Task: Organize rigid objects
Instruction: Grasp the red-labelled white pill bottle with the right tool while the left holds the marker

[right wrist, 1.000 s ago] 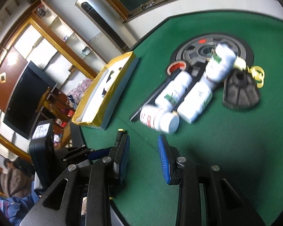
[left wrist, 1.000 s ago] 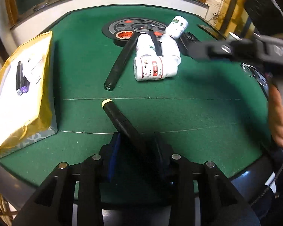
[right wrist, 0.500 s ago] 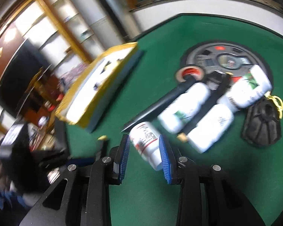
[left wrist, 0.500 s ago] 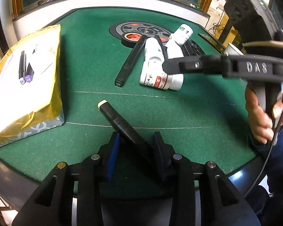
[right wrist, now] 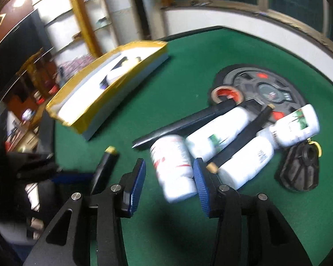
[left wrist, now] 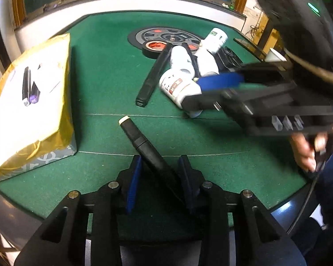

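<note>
Green felt worktop, round edged. Left tongs clamped on a black marker with a pale cap, its tip pointing far-left over the felt; the jaws are closing on it. Left view alone shows the inside of the yellow-rimmed tray at far left, with two dark pens lying in it; in the right view the tray's contents are blurred. Right tongs straddle a white bottle with red print, lying on its side at the near end of the pile; jaws opening, a gap shows on the left pad side, contact on the right pad unclear. Right view alone shows a black ribbed piece with a yellow clip at the right of the pile. Three more white bottles, a long black bar and a tape roll lie over a dark round disc. A hand grips the right handle, seen only in the left view.
</note>
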Demonstrator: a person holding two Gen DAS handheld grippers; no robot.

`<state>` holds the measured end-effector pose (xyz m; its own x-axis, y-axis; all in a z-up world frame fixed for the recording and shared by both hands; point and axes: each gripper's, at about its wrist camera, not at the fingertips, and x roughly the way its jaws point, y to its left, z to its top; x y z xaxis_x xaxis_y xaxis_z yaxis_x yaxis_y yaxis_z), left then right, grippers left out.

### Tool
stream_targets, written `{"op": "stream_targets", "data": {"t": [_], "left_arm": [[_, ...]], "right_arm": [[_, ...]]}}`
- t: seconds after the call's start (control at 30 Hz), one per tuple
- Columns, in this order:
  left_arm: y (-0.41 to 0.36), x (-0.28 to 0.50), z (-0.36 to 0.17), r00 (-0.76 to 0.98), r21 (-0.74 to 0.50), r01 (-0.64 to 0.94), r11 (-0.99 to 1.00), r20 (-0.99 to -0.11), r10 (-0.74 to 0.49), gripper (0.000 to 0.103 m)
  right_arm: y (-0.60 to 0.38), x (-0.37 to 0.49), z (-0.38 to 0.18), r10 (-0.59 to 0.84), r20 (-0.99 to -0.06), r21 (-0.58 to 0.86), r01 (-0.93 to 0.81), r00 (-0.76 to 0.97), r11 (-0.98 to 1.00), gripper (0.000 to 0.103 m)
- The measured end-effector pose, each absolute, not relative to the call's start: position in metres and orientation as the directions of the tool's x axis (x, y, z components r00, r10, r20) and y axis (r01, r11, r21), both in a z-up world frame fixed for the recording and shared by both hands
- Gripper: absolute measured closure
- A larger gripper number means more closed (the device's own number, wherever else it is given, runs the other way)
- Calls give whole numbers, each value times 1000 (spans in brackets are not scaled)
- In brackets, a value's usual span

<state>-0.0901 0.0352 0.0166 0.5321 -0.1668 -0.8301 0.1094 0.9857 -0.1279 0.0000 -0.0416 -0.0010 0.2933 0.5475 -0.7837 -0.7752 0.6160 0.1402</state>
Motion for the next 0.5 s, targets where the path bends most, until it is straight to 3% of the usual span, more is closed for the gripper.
{"op": "stream_targets", "data": {"t": [0.2,0.4,0.5], "left_arm": [[30,-88,15,537,-88,110,990,-833,-133,72],[19,-87,12,567,-14,107,994,-820,-73,75],[24,-83,11,568,-48,96,994,-818,-94,76]], "right_arm": [[-34,0,-1,513,-787,101,-750,342,654,64],[-29,21,-5,515,-802,211,-662,303,719,64],[-28,25,-17,477,-840,230,-627,259,745,65]]}}
